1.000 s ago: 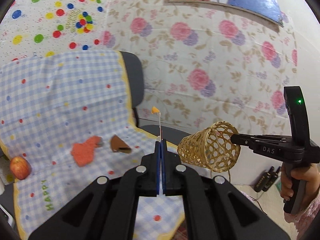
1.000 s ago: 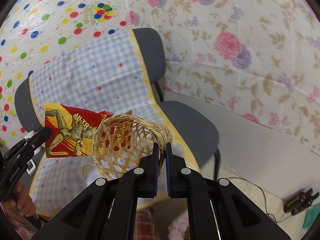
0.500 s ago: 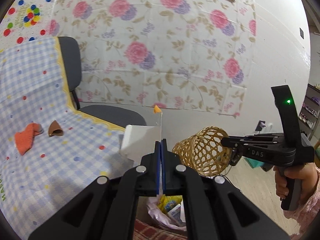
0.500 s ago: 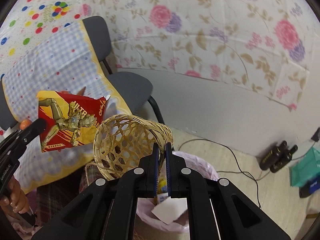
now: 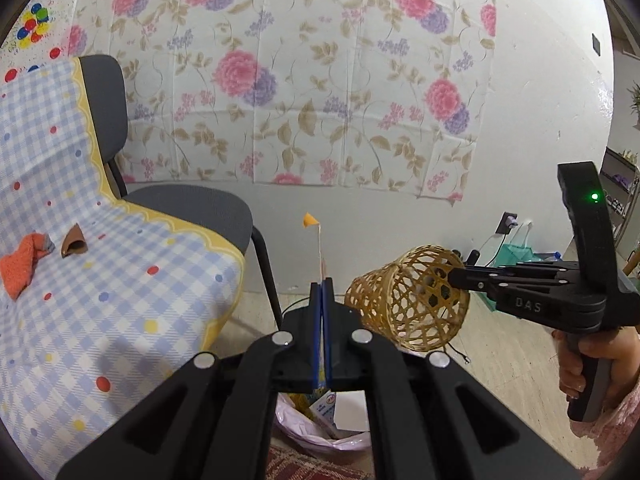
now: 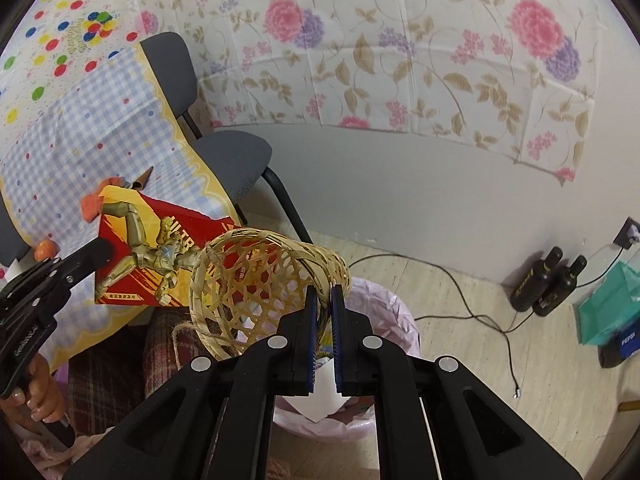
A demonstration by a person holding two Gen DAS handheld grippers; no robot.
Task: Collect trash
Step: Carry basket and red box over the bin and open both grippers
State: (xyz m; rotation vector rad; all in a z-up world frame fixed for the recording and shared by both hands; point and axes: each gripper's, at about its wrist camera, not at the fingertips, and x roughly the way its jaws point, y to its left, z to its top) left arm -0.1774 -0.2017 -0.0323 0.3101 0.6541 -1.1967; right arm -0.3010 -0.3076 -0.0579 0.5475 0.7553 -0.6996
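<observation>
Both grippers have swung away from the checked cloth (image 5: 120, 288) on the chair and now sit over the pink-lined trash bin (image 6: 384, 320), which was out of sight a second ago. The left gripper (image 5: 322, 284) has carried the red printed card (image 6: 160, 256) with it, and the right gripper (image 6: 325, 292) the woven basket (image 6: 264, 284). The orange rag (image 5: 22, 260) and brown scrap (image 5: 74, 240) have slid to the far left.

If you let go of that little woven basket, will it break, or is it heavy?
Probably neither. The woven basket is open lattice you can see through, so it is likely very light. The right tool holds it sideways by pinching the rim alone, so it seems fairly stiff. Being round, it might roll where it lands.
</observation>
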